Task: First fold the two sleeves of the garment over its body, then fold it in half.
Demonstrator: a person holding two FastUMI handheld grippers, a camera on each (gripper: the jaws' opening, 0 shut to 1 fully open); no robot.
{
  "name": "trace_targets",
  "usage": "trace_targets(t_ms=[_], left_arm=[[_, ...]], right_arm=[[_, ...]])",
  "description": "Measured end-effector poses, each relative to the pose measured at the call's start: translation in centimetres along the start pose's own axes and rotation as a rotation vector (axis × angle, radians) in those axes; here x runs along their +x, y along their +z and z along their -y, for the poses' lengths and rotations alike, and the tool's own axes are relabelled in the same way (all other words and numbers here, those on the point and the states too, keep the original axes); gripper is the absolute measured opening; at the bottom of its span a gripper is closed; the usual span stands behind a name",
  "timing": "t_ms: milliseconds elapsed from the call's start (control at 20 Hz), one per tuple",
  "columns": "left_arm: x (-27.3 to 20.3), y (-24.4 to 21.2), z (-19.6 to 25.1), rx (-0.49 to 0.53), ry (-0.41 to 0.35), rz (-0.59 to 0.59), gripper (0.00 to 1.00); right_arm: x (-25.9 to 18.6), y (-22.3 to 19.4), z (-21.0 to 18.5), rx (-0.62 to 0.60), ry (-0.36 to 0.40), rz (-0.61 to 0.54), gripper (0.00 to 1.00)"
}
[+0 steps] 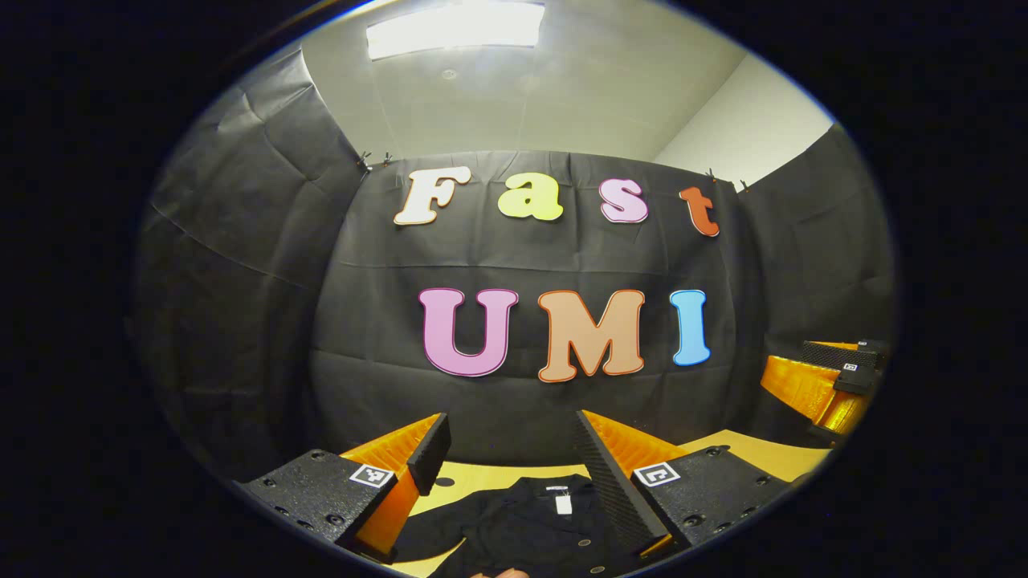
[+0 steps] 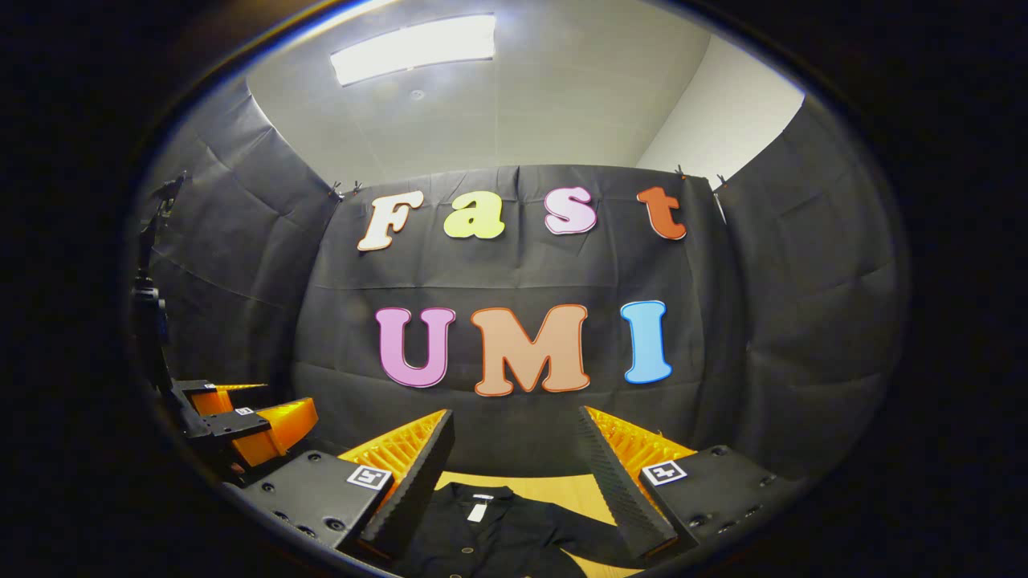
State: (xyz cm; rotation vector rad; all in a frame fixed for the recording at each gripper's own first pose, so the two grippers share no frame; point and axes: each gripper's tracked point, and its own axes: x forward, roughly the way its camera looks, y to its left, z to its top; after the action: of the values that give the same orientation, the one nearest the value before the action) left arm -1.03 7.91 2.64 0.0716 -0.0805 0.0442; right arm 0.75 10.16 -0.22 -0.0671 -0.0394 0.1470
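A bright ceiling light panel (image 1: 455, 26) glares overhead, the booth below stays dim, and fisheye distortion bends the edges.

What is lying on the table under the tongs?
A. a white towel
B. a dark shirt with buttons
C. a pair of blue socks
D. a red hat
B: a dark shirt with small buttons and a white tag at the collar lies flat on the wooden table, below the open right tongs; the left tongs, open too, also hang over it.
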Motion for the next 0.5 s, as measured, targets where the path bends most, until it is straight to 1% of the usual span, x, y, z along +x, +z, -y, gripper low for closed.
trace_targets(t_ms=[200,250,300,400,450,500], left_arm=[[-0.5,0.1,-0.6,0.000,0.010,0.003,0.92],[-0.6,0.2,-0.8,-0.001,0.013,0.005,0.92],[-0.6,0.2,-0.9,-0.002,0.015,0.007,0.92],[-0.7,0.0,-1.1,-0.002,0.020,0.005,0.92],[-0.8,-0.2,-1.3,-0.006,0.020,0.002,0.92],[-0.9,-0.2,-1.3,-0.009,0.021,0.000,0.92]], right_arm=[[-0.3,-0.7,-0.4,0.021,0.014,-0.034,0.97],[-0.3,-0.5,-0.3,0.024,0.011,-0.028,0.94],[-0.3,-0.3,-0.1,0.023,0.006,-0.020,0.97],[-0.3,0.0,0.0,0.015,-0.001,-0.001,0.97],[-0.2,0.1,0.1,0.010,-0.002,0.004,0.99],[-0.2,0.0,0.1,0.005,-0.002,0.006,0.99]])
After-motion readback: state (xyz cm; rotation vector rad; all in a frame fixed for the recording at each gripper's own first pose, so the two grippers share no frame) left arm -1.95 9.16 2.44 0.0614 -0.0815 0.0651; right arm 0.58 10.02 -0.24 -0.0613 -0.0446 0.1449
